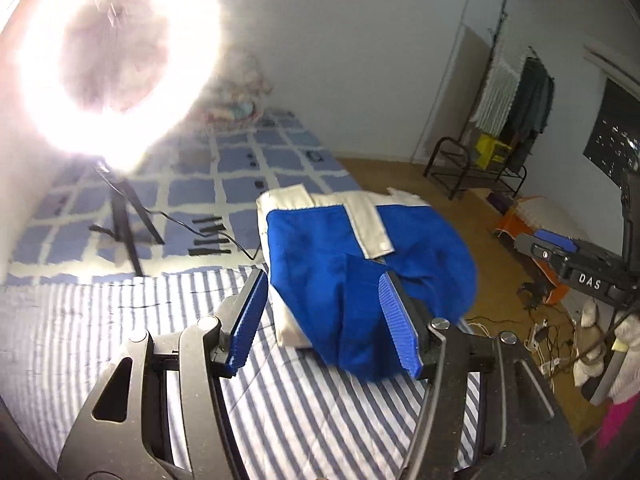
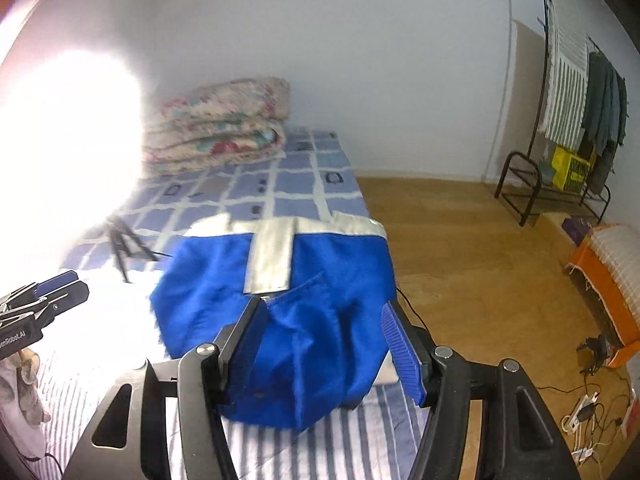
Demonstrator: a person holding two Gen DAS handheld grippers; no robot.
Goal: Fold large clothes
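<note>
A blue and cream garment (image 1: 360, 248) lies folded into a compact bundle on the striped sheet (image 1: 120, 320) of the bed, near its right edge. It also shows in the right wrist view (image 2: 288, 304). My left gripper (image 1: 324, 320) is open, its blue fingers apart just above the garment's near edge, holding nothing. My right gripper (image 2: 324, 344) is open too, hovering over the bundle's near end. The right gripper shows at the right of the left wrist view (image 1: 560, 252); the left gripper shows at the left edge of the right wrist view (image 2: 40, 304).
A bright ring light (image 1: 116, 60) on a black tripod (image 1: 128, 224) stands on the bed at left. A folded floral quilt (image 2: 220, 120) lies at the head. A clothes rack (image 2: 576, 112), orange crate (image 2: 608, 276) and floor cables (image 2: 588, 408) are at right.
</note>
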